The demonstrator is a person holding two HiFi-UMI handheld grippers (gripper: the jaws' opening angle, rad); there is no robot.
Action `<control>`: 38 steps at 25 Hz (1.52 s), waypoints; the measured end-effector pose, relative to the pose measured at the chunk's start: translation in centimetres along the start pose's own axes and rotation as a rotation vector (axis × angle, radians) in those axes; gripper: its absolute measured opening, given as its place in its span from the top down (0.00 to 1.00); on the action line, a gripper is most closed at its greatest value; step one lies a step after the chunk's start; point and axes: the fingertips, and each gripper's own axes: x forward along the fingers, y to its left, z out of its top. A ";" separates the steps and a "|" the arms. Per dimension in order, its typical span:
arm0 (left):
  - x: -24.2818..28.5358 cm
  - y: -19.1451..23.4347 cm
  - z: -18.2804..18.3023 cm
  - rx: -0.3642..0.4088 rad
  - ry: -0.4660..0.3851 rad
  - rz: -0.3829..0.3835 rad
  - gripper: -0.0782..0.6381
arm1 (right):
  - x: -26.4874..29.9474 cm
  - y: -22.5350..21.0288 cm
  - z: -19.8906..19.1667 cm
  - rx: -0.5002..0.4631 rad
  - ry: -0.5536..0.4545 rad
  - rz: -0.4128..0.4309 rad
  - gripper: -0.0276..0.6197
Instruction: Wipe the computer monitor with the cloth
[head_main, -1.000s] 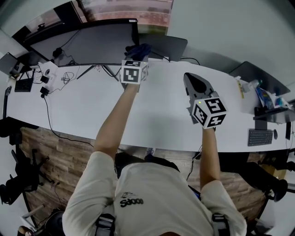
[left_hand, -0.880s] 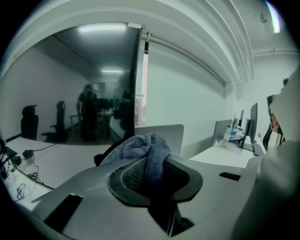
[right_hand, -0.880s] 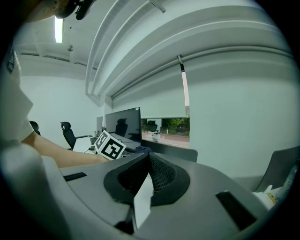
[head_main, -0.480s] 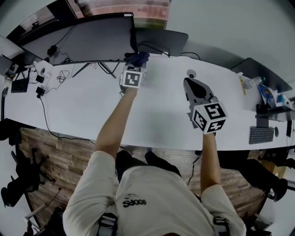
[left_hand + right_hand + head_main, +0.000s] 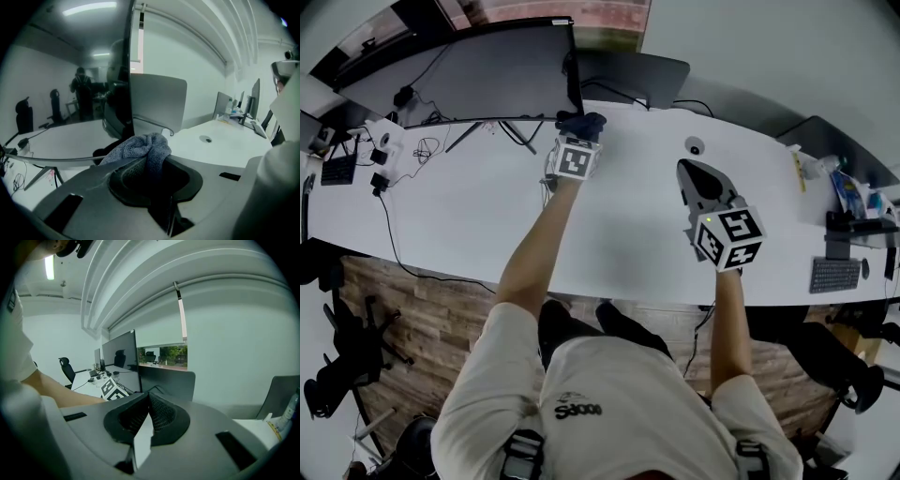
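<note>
Presently shown: left gripper [image 5: 578,133] at upper centre of the head view, jaws clamped tight on a bunched grey cloth [image 5: 140,146], wad standing proud of the tips. Monitor [image 5: 473,77] at upper left of that view, long axis running left to right along the far edge of the desk [image 5: 487,220], dark screen turned toward the person. Cloth just beside the lower right corner of the screen; contact with the glass not decidable from either view. From the left gripper view: right edge of the monitor as a vertical line just left of centre, screen filling the left half of the frame, cloth low at centre, straddling that edge line. Grey panel [image 5: 157,101] to the right of the edge, behind the cloth. Right gripper [image 5: 689,171] at centre right of the head view, jaws closed together on nothing, over bare desk, well apart from the monitor. Judged relation for the coming stroke: whole screen surface lying to the left of the cloth, hence travel leftward along the long axis, with a slight push toward the glass; left gripper clearly the nearer, and the only one carrying the cloth. Likely hazard: cloth slipping off the right edge instead of onto the screen.
</note>
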 end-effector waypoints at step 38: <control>-5.8 19.0 -5.8 -0.392 -0.163 0.090 0.79 | 12.1 13.7 1.5 -0.029 0.055 0.055 0.96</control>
